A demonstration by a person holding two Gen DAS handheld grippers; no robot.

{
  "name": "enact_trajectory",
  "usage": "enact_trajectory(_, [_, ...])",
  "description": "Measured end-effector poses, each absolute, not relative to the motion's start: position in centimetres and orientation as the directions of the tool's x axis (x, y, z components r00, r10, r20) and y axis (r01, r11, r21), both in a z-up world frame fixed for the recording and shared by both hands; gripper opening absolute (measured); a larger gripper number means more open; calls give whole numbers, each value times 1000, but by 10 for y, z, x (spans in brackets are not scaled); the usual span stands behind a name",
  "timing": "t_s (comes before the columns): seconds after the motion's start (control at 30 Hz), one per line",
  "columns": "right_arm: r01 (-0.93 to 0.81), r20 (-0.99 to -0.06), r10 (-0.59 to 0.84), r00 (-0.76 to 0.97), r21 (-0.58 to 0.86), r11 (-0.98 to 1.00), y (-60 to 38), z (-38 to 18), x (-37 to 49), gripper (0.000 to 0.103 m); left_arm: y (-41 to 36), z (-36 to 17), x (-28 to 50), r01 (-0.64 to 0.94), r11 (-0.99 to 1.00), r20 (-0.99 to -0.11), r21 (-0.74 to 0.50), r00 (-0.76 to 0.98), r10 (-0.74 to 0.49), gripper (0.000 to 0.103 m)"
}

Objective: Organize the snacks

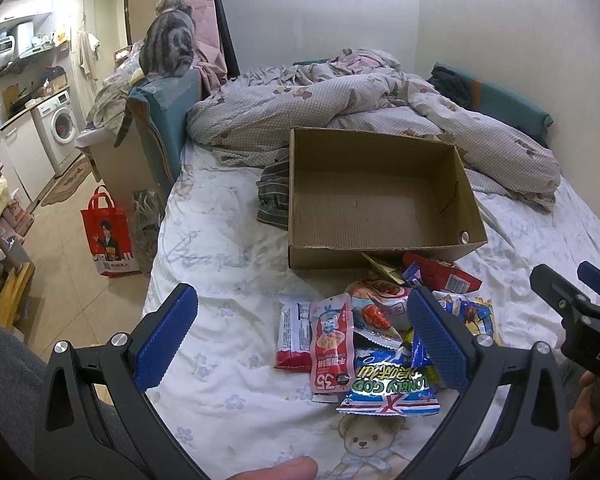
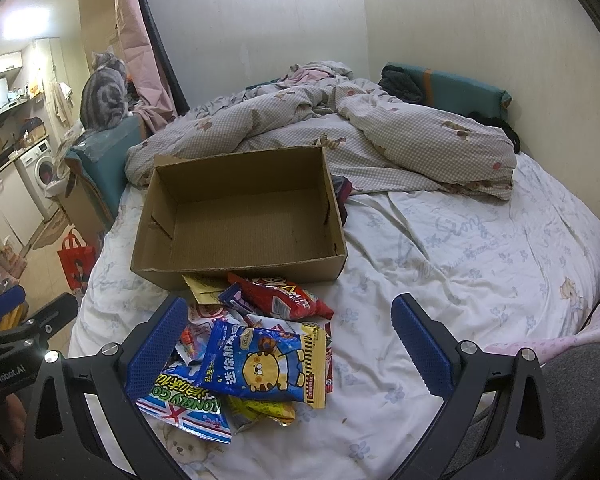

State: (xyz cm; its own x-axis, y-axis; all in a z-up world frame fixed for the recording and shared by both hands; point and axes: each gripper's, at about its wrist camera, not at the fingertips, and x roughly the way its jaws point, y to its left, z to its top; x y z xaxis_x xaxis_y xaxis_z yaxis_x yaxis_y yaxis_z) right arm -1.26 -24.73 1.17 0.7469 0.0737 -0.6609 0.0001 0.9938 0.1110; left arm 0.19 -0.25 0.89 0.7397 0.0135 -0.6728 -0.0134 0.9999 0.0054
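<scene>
An empty open cardboard box [image 1: 380, 204] [image 2: 240, 224] sits on the bed. A pile of snack packets lies in front of it: a pink "35" packet [image 1: 332, 344], a blue "Lonely God" bag [image 1: 388, 392] [image 2: 180, 408], a blue and yellow bear packet [image 2: 264, 364] and a red bag [image 2: 284, 300] [image 1: 444, 276]. My left gripper [image 1: 300, 340] is open and empty, hovering over the pile's left side. My right gripper [image 2: 292, 344] is open and empty above the pile's right side; it also shows at the right edge of the left wrist view [image 1: 580, 304].
A rumpled checked duvet [image 1: 380, 108] [image 2: 360, 132] lies behind the box. A striped cloth [image 1: 274, 192] lies by the box's left wall. A grey tabby cat [image 1: 168, 40] [image 2: 104, 92] sits on the teal headboard. A red bag [image 1: 108, 236] stands on the floor at left.
</scene>
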Motion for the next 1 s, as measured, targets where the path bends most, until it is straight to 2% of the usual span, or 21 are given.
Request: enact_trajectory(1.0, [10, -659, 62, 749, 105, 994, -245, 12, -12, 103, -4, 9, 2, -11, 1000, -670, 4, 742, 11, 103])
